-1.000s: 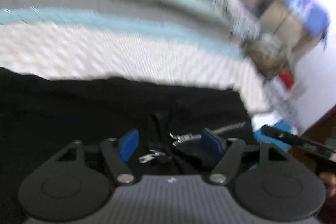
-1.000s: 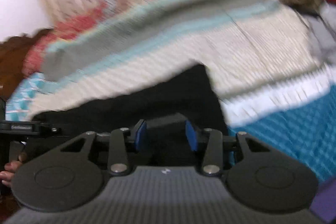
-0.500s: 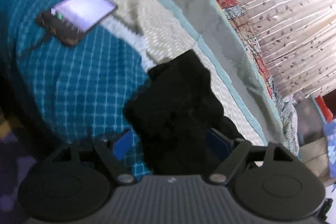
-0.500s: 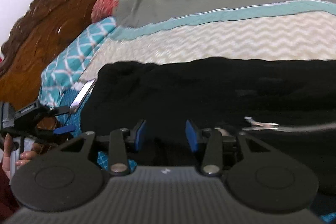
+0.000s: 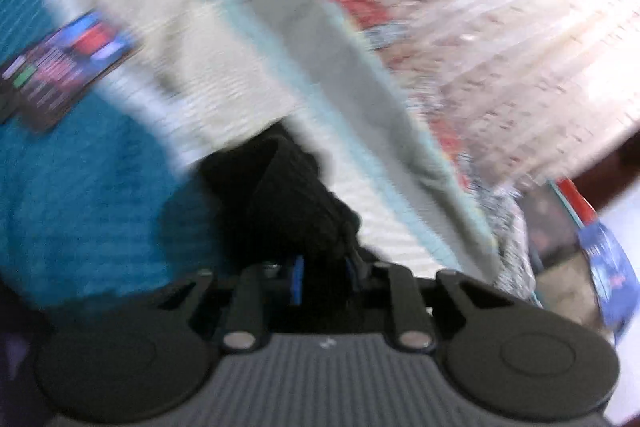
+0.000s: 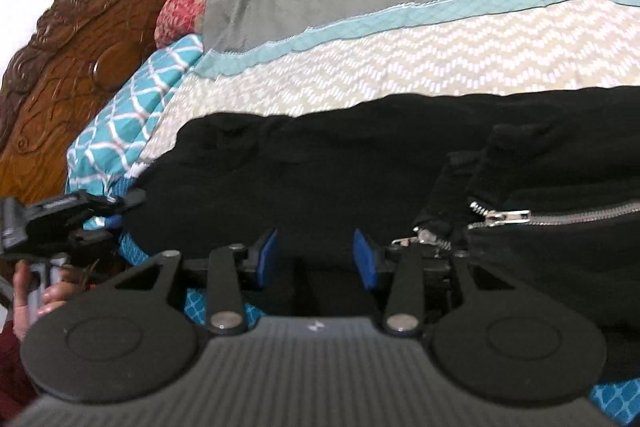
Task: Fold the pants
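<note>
Left gripper (image 5: 322, 277) tilts downward, its fingers just closed, pinching the black pants (image 5: 296, 203); right gripper (image 6: 316, 257) fingers half-spread around pants fabric.

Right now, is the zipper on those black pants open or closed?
Open, at least partly: in the right wrist view the zipper's metal teeth lie exposed and spread on the black pants.

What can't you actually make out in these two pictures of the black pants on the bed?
- Phone screen, left wrist view: motion blur smears it.
- Pants, right wrist view: cut off by the right edge; the right claw body hides the near hem.
- Left claw grip, left wrist view: black cloth between the pads, but blur hides which part.
</note>
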`<state>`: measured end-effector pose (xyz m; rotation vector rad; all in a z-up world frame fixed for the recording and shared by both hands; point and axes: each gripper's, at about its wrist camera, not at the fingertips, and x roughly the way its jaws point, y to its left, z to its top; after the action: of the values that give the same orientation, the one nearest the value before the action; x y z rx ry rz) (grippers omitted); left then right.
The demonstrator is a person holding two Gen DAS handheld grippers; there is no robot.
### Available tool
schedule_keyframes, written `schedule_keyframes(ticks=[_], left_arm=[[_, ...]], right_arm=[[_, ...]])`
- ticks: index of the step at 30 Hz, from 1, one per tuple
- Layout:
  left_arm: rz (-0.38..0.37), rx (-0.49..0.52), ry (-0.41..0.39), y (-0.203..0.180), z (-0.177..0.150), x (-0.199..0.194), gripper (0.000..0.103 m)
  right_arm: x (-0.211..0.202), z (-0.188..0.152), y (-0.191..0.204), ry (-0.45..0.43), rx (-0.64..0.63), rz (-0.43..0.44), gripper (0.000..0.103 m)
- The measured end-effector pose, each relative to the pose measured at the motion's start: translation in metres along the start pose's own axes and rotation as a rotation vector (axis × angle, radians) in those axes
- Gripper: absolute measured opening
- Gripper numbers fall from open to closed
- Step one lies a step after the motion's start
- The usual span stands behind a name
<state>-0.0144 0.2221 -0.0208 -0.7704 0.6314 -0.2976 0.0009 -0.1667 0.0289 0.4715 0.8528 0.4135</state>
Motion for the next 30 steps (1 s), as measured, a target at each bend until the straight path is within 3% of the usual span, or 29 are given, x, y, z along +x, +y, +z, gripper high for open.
schedule_keyframes(ticks=[4,7,9,11,14,16,19,22,24,27,30], left_arm=[[-0.096,0.255,0.024,-0.078,0.000,0.029,0.018],[-0.186,0.448,0.146,-0.138,-0.027,0.070,0.018],[-0.220,0.576,0.271,-0.168,-0.063,0.097,0.018],[-0.189,0.668,0.410,-0.180,-0.102,0.126,0.024],[-0.093,0.724,0.476,-0.174,-0.131,0.150,0.027],[-0.090,0.703,0.469,-0.170,-0.130,0.144,0.027],[-0.111,0.716,0.392,-0.171,-0.112,0.107,0.048],[-0.131,0.714,0.293,-0.156,-0.087,0.064,0.050],[-0.094,0.724,0.217,-0.144,-0.072,0.040,0.050],[0.045,0.834,0.082,-0.130,-0.061,0.011,0.052],[0.101,0.950,0.022,-0.125,-0.056,0.004,0.065]], right_arm=[[-0.016,0.004,-0.021,-0.064,0.088,-0.038,0.045],[-0.037,0.005,-0.045,-0.138,0.177,-0.068,0.045],[-0.052,0.004,-0.059,-0.175,0.226,-0.095,0.045],[-0.063,0.003,-0.071,-0.199,0.257,-0.112,0.045],[-0.068,0.002,-0.077,-0.201,0.269,-0.108,0.045],[-0.065,0.002,-0.075,-0.185,0.261,-0.085,0.046],[-0.052,0.005,-0.064,-0.148,0.227,-0.014,0.046],[-0.034,0.009,-0.049,-0.096,0.183,0.028,0.051],[-0.021,0.012,-0.043,-0.055,0.169,0.047,0.052],[-0.014,0.012,-0.036,-0.034,0.157,0.032,0.060],[-0.017,0.015,-0.036,-0.041,0.154,0.009,0.062]])
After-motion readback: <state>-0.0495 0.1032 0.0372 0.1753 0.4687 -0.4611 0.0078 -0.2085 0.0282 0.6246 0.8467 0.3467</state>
